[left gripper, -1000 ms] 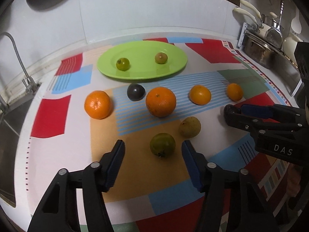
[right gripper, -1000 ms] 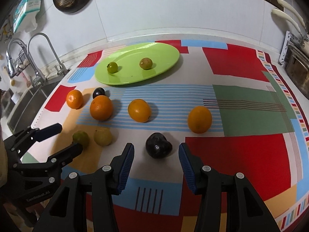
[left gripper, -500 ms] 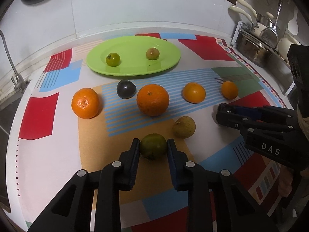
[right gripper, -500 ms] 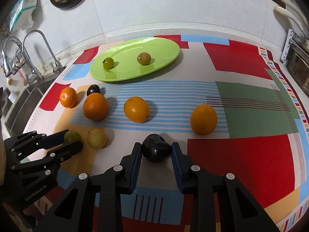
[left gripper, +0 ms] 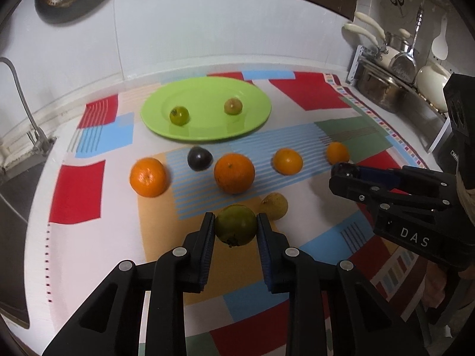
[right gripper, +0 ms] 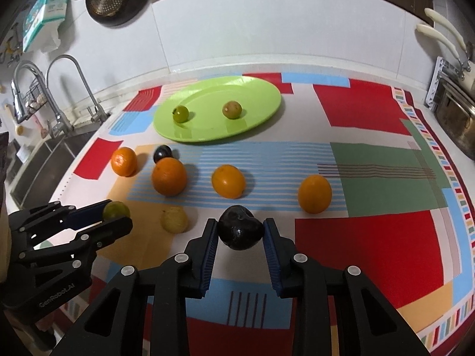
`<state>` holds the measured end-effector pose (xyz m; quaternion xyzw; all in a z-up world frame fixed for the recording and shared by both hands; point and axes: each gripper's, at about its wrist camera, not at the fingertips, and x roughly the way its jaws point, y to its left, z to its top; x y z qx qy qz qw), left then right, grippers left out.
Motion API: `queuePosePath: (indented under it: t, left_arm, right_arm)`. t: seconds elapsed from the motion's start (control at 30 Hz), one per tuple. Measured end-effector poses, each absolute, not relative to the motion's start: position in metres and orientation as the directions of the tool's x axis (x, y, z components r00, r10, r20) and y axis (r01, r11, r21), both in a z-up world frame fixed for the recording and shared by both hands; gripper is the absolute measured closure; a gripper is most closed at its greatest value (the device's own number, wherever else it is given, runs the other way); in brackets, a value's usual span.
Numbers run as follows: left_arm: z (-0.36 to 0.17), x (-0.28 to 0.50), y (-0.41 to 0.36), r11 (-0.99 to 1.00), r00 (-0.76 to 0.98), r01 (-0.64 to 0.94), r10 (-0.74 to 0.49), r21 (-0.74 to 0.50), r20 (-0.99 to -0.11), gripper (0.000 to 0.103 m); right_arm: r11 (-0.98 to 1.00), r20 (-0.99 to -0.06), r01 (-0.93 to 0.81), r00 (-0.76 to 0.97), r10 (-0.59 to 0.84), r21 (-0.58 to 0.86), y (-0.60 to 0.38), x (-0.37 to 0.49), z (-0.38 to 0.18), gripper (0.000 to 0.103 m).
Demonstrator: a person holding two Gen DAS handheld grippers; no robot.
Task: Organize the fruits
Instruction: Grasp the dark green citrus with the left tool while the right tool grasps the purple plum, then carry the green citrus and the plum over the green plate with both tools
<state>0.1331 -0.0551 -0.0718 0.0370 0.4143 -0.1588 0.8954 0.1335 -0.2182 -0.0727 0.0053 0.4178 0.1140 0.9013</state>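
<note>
My left gripper (left gripper: 236,227) is shut on a green fruit (left gripper: 236,225), held just above the patterned cloth; the same pair shows at the left of the right wrist view, green fruit (right gripper: 115,210) in the left gripper (right gripper: 114,215). My right gripper (right gripper: 240,231) is shut on a dark, almost black fruit (right gripper: 240,231), lifted slightly off the cloth. A lime-green plate (left gripper: 252,118) at the back carries two small green-brown fruits (left gripper: 179,115) (left gripper: 233,106). Several oranges (left gripper: 234,173) (left gripper: 148,177) (left gripper: 287,161), a dark plum (left gripper: 199,158) and a yellowish fruit (left gripper: 274,206) lie on the cloth.
A sink with a tap (right gripper: 74,89) borders the counter on the left. Pots and pans (left gripper: 383,89) stand on a rack at the right. A white tiled wall closes the back. The colourful cloth (right gripper: 371,112) covers the counter.
Both grippers went from open around their fruits to shut on them, then rose a little. The green fruit and the dark fruit have left the cloth.
</note>
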Motion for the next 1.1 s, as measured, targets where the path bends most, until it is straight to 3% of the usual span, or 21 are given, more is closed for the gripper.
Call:
queuePosePath:
  t: [0.6,1.1]
  left_arm:
    - [-0.019,0.146,-0.054,0.93,0.705,0.369,-0.284,-0.006,-0.65,0.075]
    - [-0.011,0.2,-0.046,0.938,0.702,0.348,-0.26,0.0,-0.663,0.075]
  right_arm:
    - [0.972,-0.642,-0.217,0.733,0.226,0.095,-0.204,0.133,-0.012,0.071]
    - [0.97,-0.617,-0.218,0.751,0.234,0.103,-0.19,0.176,0.008,0.071]
